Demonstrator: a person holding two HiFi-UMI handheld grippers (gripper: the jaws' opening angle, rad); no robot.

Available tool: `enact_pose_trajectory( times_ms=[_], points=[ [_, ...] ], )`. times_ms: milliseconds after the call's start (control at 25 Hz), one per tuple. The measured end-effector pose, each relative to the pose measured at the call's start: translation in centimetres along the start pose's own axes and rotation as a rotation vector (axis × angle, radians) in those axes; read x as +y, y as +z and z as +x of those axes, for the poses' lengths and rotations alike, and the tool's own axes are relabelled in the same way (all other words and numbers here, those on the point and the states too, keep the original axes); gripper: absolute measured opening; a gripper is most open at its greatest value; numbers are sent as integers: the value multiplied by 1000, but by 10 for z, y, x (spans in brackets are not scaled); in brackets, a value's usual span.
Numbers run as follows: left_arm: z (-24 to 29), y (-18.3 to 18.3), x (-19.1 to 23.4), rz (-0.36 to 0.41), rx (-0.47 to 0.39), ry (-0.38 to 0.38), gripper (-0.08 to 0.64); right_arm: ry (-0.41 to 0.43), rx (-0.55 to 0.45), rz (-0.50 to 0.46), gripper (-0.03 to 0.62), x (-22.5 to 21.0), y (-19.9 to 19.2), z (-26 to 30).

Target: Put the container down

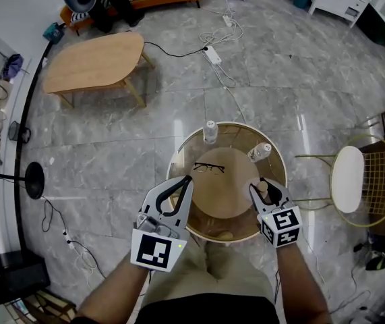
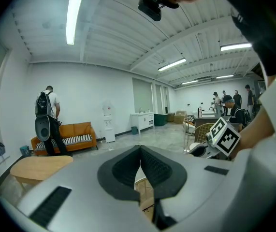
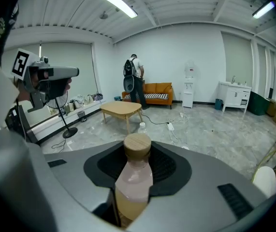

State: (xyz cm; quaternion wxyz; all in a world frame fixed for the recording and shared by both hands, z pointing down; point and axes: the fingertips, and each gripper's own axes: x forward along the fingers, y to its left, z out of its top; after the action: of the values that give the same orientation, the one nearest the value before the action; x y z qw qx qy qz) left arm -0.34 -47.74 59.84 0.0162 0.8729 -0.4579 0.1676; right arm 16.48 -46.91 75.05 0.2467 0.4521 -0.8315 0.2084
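Note:
The container (image 3: pixel 133 180) is a small bottle with a round wooden lid (image 3: pixel 137 145), pale pink near the top and tan lower down. In the right gripper view it stands upright between the jaws of my right gripper (image 3: pixel 134 164), which is shut on its body. The head view shows that gripper (image 1: pixel 266 192) over the right side of the round table (image 1: pixel 179 148), with the container's lid (image 1: pixel 263 187) just showing. My left gripper (image 1: pixel 188 179) hovers over the table's left side, and its pads (image 2: pixel 140 151) meet with nothing between them.
On the table lie black glasses (image 1: pixel 209 167), an upright clear bottle (image 1: pixel 210 131) and a second bottle (image 1: pixel 259 152). A gold wire chair with a white seat (image 1: pixel 347 179) stands to the right. A wooden coffee table (image 1: pixel 98 59), floor cables and a fan base (image 1: pixel 34 179) lie beyond.

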Motion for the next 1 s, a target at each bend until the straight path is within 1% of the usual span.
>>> enact_pose_trajectory(
  times_ms=[240, 560, 760, 1000],
  points=[
    [8, -12, 1, -8, 11, -15, 15, 10, 67, -21, 147, 0, -32, 28],
    [23, -35, 4, -7, 53, -48, 15, -9, 119, -16, 147, -6, -65, 63],
    [32, -45, 21, 5, 64, -44, 15, -18, 147, -16, 147, -9, -82, 85],
    [38, -55, 27, 5, 71, -42, 15, -30, 179, -13, 149, -18, -105, 107]
  ],
)
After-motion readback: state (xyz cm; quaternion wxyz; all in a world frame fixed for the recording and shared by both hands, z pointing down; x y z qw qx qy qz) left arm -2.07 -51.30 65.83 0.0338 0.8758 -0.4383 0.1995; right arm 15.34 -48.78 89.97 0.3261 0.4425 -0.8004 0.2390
